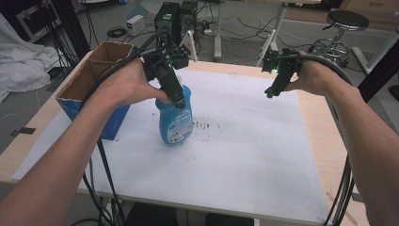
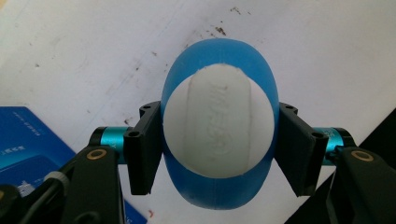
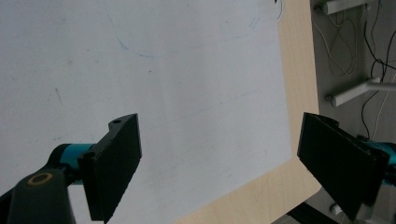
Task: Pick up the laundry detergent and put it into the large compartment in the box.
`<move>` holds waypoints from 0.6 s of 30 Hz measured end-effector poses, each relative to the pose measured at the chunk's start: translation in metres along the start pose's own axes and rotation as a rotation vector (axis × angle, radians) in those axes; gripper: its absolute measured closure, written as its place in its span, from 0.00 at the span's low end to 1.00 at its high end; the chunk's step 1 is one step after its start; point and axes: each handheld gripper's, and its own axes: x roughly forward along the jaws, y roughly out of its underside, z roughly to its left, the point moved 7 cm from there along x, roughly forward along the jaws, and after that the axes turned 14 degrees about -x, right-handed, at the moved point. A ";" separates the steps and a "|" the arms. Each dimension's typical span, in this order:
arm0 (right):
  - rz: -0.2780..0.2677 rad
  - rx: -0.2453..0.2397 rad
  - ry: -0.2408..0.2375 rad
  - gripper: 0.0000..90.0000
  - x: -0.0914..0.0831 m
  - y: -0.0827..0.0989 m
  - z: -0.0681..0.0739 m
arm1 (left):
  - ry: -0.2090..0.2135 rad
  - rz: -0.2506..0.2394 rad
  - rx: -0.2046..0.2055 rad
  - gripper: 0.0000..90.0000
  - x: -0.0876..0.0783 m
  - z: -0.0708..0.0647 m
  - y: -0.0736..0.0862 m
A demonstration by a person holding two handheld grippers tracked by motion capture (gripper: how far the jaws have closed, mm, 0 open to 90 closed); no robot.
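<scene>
At the left of the high view stands an open box (image 1: 101,75) on the table (image 1: 244,155). Just beside it the left gripper (image 1: 178,100) clamps the bottle (image 1: 175,121) by its top, so the grasp looks done; carrying it, perhaps into the box, remains. The left gripper view adds the white cap (image 2: 218,125) pinched between both jaws. At the right, the right gripper (image 1: 272,91) hovers wide and empty.

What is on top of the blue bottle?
A white cap tops the blue bottle, and the left gripper is clamped around it from above. In the high view, the gripper and hand cover the cap, so its closure type can't be told.
</scene>
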 end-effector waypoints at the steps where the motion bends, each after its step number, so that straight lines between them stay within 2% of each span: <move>1: 0.000 0.000 0.000 0.14 0.000 0.000 0.000 | 0.000 0.000 0.002 0.43 -0.004 0.001 -0.001; 8: -0.006 0.000 0.002 0.14 0.000 -0.003 0.001 | -0.023 -0.001 0.018 0.43 -0.031 0.011 -0.011; 11: -0.010 -0.013 0.000 0.14 0.001 -0.002 0.000 | -0.030 -0.004 0.016 0.43 -0.044 0.016 -0.013; 18: -0.006 0.000 -0.002 0.14 0.001 -0.002 0.000 | -0.034 -0.020 0.011 0.43 -0.074 0.030 -0.019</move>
